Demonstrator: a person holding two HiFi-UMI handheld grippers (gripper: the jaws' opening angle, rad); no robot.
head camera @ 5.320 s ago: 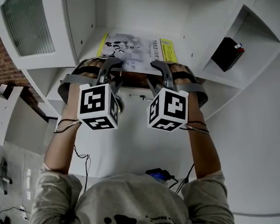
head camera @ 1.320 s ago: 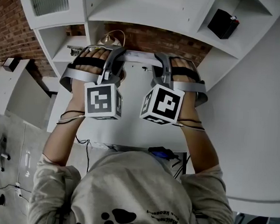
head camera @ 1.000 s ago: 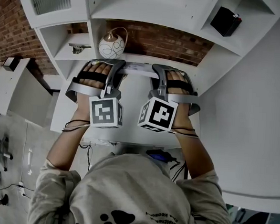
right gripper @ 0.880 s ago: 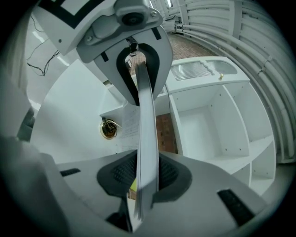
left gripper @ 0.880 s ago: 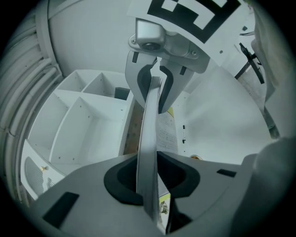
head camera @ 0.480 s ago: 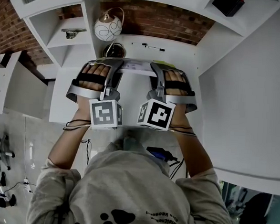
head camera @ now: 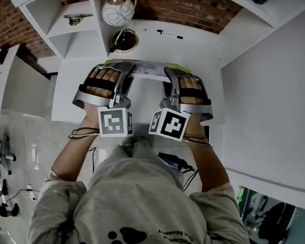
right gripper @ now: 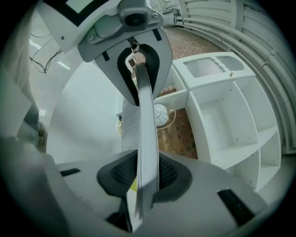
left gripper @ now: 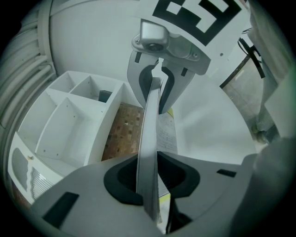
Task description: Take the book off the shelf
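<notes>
Both grippers (left gripper: 148,173) (right gripper: 144,173) clamp book (head camera: 150,70) — head view hides pads (left gripper: 121,178).

A patterned white globe (head camera: 118,10) sits near a round dish (head camera: 124,41) on the white desk (head camera: 163,49), brick wall (head camera: 186,9) behind.

Thin paper book (head camera: 151,70): matt white page edges.
Grey plastic fingers (right gripper: 83,190): matt shells, ribbed black pads pressed on the book.
White bench (head camera: 199,49) below the book: smooth, faint sheen.
Red-brown brick wall (head camera: 186,9) beyond the book: rough.
</notes>
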